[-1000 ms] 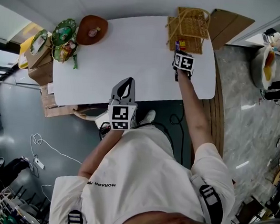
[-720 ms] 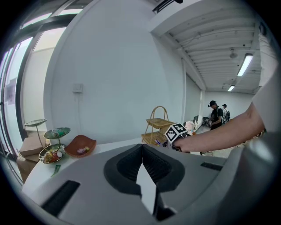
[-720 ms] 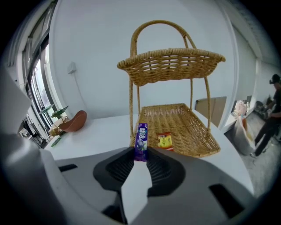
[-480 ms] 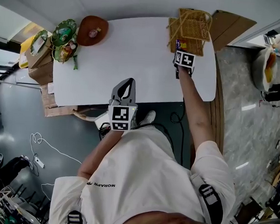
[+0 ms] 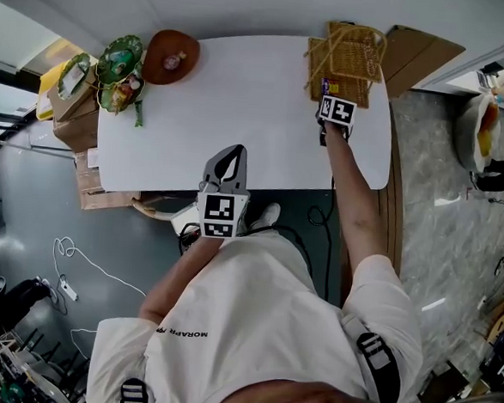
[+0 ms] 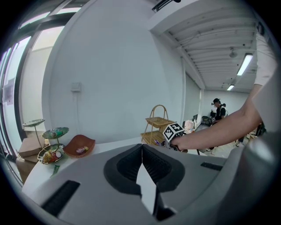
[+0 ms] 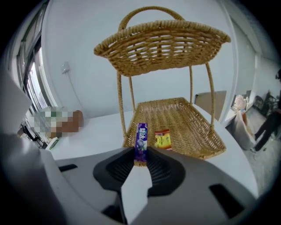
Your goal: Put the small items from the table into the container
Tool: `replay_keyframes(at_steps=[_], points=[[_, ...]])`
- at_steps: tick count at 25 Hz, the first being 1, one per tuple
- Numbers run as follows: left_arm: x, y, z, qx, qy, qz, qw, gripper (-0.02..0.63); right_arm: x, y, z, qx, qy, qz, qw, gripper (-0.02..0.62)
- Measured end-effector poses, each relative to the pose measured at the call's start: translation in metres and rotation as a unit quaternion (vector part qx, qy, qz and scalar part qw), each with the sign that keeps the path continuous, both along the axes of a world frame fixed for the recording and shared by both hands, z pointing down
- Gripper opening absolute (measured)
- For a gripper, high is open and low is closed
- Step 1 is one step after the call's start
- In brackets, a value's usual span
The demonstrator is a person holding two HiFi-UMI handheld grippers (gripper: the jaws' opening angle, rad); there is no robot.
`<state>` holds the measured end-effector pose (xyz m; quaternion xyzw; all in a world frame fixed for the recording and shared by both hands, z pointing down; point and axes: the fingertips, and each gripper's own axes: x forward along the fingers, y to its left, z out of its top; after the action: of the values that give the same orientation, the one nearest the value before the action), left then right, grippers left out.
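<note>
Right claw (image 7: 140, 154) holds candy (image 7: 141, 139) at basket (image 7: 195, 132) (sachet (image 7: 162, 139) inside).

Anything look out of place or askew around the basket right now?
Nothing stands out. The wicker basket stands upright, a yellow packet lies flat in its lower tray, and the right gripper holds the purple packet upright.

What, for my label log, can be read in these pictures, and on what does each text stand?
"MORAPR": print on the person's white shirt, head view; the marks after it are unclear.
Purple wrapper held in the right gripper: white characters, too blurred to read.
Yellow packet in the wicker basket: print too small to read.
</note>
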<state>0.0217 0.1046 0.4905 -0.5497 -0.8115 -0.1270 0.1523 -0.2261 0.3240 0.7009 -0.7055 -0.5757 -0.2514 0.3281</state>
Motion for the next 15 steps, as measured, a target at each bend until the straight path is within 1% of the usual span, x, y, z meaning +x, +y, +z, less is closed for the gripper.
replay_keyframes(at_steps=[5,10,15], points=[[-0.0008,-0.0017,-0.0002,0.003,0.002,-0.001,1.0000,0.005,0.0018,0.0036,0.0014,-0.004,0.015,-0.005,1.000,0.097],[0.0009,-0.0035,0.0004,0.005,0.002,-0.005,1.0000,0.005,0.0035,0.0036,0.0088,0.002,0.013,-0.008,1.000,0.097],[0.0004,-0.0030,0.0018,0.007,0.004,-0.007,0.9999,0.005,0.0039,0.0078,0.0077,-0.004,0.017,-0.009,1.000,0.097]])
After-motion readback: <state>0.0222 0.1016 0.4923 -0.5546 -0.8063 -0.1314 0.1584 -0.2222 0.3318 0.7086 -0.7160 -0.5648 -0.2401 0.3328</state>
